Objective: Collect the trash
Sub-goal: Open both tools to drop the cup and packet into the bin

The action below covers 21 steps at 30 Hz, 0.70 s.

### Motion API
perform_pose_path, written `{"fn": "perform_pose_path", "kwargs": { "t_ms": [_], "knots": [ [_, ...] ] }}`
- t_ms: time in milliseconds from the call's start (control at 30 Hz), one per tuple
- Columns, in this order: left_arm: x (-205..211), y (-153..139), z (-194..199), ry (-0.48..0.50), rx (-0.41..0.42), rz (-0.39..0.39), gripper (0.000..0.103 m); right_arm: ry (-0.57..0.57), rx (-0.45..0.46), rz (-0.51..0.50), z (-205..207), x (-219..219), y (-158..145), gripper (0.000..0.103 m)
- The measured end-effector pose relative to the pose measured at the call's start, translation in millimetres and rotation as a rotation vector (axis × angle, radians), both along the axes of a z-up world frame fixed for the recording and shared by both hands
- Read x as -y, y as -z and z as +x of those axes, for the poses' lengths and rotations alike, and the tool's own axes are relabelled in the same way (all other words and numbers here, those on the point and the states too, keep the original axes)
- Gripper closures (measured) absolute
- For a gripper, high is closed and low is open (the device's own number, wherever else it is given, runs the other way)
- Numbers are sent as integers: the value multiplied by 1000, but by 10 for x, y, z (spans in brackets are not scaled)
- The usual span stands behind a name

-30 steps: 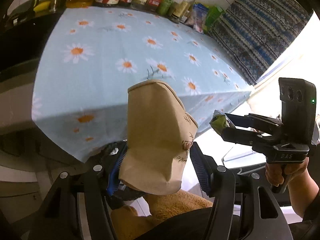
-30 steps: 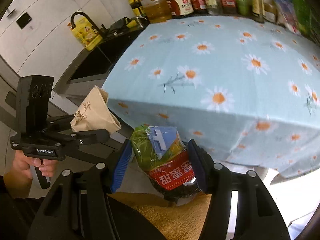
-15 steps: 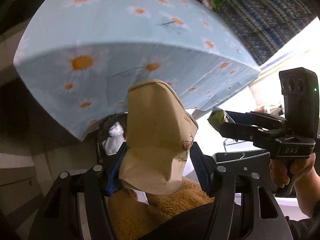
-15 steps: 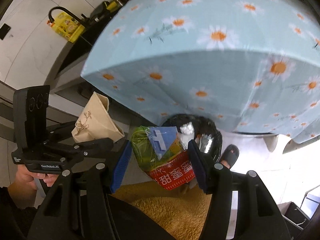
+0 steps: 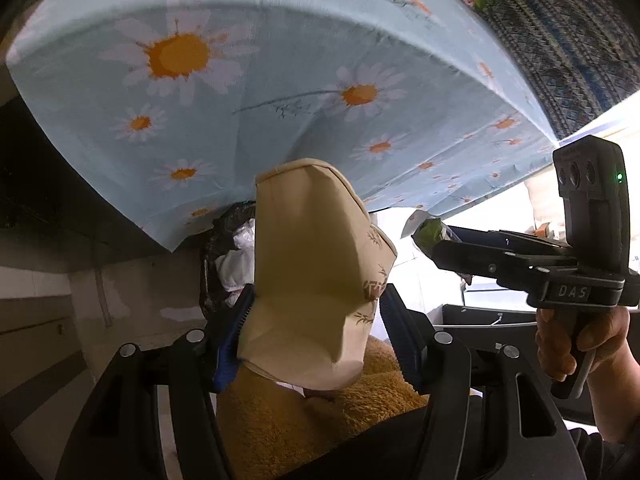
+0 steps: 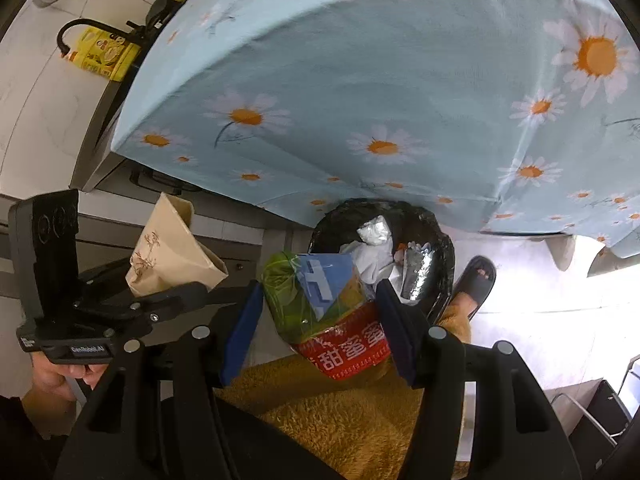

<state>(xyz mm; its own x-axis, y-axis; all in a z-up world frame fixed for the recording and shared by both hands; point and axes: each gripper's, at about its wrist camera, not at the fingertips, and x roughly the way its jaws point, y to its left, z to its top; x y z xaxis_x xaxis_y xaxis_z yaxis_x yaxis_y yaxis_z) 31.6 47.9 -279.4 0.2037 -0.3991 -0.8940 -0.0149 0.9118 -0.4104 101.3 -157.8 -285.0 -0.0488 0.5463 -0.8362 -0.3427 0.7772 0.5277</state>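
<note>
Meanwhile, left gripper [image 5: 316, 316], jaws easing apart, holds a tan printed paper bag [image 5: 316, 280]; right gripper [image 6: 320, 320] pinches a green-red plastic snack packet [image 6: 320, 300] (black-lined trash bin [image 6: 432, 272] at one o'clock).

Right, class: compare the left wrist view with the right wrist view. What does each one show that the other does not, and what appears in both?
Only the left wrist view shows the striped blue fabric at upper right. Only the right wrist view shows the yellow bottle by the black tap, and a foot in a black sandal. Both show the daisy tablecloth, the black-lined bin, the brown paper bag between the left gripper pads as its jaws open, and the snack packet gripped by the right gripper.
</note>
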Motion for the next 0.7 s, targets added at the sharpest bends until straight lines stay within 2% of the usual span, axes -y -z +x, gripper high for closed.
{"fn": "perform_pose_path", "kwargs": {
  "t_ms": [233, 267, 333, 367, 700],
  "knots": [
    [22, 88, 75, -28, -76, 42, 40, -19, -19, 60, 123, -21, 55, 44],
    [15, 98, 91, -31, -84, 48, 36, -12, -23, 63, 149, -16, 67, 43],
    [-15, 113, 119, -52, -105, 72, 33, 3, -36, 45, 188, -19, 97, 31],
    [-34, 115, 134, -62, -115, 68, 32, 4, -49, 57, 204, -20, 112, 30],
    [-27, 10, 168, -78, -119, 69, 31, 28, -74, 85, 190, 18, 74, 27]
  ]
}}
